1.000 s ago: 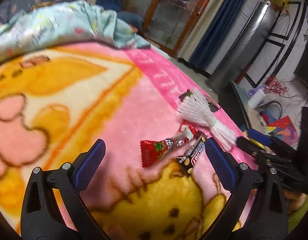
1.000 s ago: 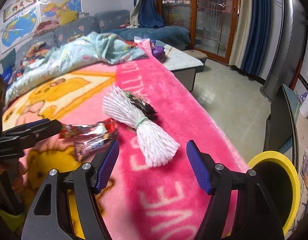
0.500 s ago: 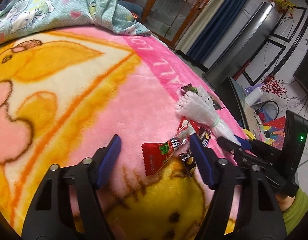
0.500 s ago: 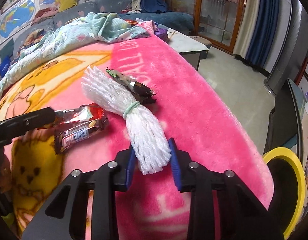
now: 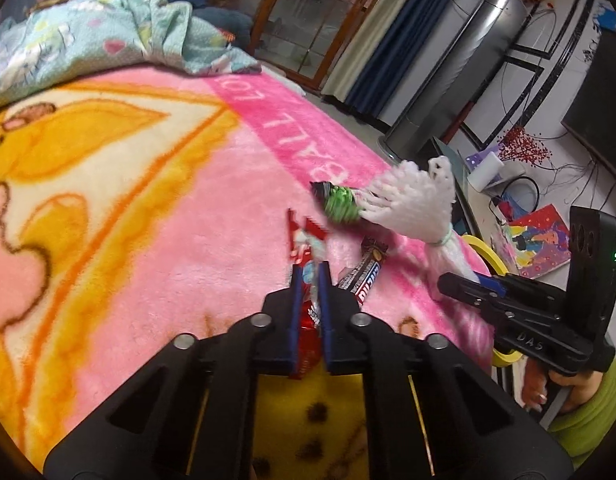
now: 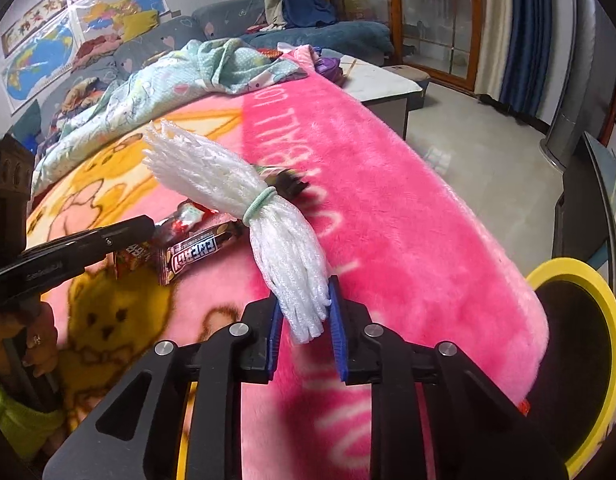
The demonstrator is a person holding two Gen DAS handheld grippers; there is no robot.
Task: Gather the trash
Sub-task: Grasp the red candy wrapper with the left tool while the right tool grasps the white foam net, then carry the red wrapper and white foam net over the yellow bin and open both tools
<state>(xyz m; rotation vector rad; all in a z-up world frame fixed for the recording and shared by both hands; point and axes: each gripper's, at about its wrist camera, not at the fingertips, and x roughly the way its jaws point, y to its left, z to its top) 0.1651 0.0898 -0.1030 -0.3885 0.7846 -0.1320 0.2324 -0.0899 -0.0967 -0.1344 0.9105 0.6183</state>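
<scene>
My left gripper is shut on a red candy wrapper on the pink blanket. A dark chocolate-bar wrapper lies just to its right; it also shows in the right wrist view. My right gripper is shut on the lower end of a white foam net bundle tied with a green band, raised off the blanket. A green and dark wrapper lies by the bundle's far end. A bin with a yellow rim stands beside the bed at the right.
A pale blue patterned quilt is bunched at the far end of the bed. A grey tower fan and clutter on the floor lie beyond the bed's right edge. A low white table stands past the bed.
Both grippers have closed: the left on the red wrapper, the right on the foam net bundle. The bundle's far end has lifted off the blanket.
</scene>
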